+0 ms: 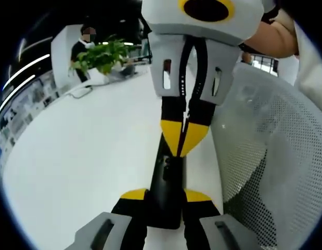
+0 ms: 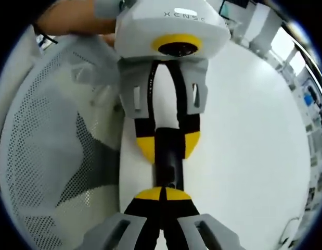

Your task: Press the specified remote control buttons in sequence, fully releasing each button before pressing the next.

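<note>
On the white table, the left gripper clamps the near end of the black remote control between narrow jaws. The right gripper, coming from the far side with jaws pinched together, sets its yellow tips on the remote's face. This looks like a press in hand; next it calls for lifting fully off before the next button. A white mesh chair back stands to the right.

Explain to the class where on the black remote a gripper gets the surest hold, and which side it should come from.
The remote is a long, slim black bar over the white table. Grip one narrow end across its two long edges, coming in along its length, as the left gripper does. That probably leaves the button face free for the right gripper, whose shut tips rest on it.
</note>
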`<state>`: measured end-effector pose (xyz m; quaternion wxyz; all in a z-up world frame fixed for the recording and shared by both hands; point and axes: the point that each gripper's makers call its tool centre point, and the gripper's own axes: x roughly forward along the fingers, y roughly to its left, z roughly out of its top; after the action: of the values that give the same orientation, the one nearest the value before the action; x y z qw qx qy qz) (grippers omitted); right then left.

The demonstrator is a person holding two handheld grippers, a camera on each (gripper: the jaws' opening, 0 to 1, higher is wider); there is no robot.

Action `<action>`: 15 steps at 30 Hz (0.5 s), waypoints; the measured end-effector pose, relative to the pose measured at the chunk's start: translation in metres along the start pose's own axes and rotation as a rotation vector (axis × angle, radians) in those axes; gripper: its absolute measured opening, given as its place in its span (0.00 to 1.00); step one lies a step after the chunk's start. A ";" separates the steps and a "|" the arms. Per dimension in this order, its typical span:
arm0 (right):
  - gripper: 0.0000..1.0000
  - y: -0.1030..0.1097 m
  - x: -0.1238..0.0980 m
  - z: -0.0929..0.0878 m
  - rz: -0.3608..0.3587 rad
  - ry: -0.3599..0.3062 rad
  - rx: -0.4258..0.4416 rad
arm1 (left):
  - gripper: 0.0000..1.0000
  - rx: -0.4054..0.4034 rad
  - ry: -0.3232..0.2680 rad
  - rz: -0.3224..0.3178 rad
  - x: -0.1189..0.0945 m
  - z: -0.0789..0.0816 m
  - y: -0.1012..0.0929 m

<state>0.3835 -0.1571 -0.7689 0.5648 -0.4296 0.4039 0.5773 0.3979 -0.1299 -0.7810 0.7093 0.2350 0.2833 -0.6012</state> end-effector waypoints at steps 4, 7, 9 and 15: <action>0.00 0.001 0.003 0.000 0.007 0.000 0.006 | 0.24 0.000 -0.001 0.000 0.000 0.000 0.000; 0.00 0.001 0.005 0.001 0.009 -0.005 0.005 | 0.24 0.000 -0.001 -0.001 0.000 0.000 0.000; 0.00 0.001 0.006 0.002 0.010 -0.006 0.004 | 0.24 0.000 -0.002 -0.001 0.000 0.000 0.000; 0.00 0.002 0.008 0.002 0.014 -0.001 0.002 | 0.24 -0.001 -0.002 -0.002 0.000 -0.001 0.000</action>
<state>0.3818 -0.1532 -0.7757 0.5615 -0.4258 0.4070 0.5811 0.3980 -0.1297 -0.7816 0.7090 0.2337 0.2832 -0.6021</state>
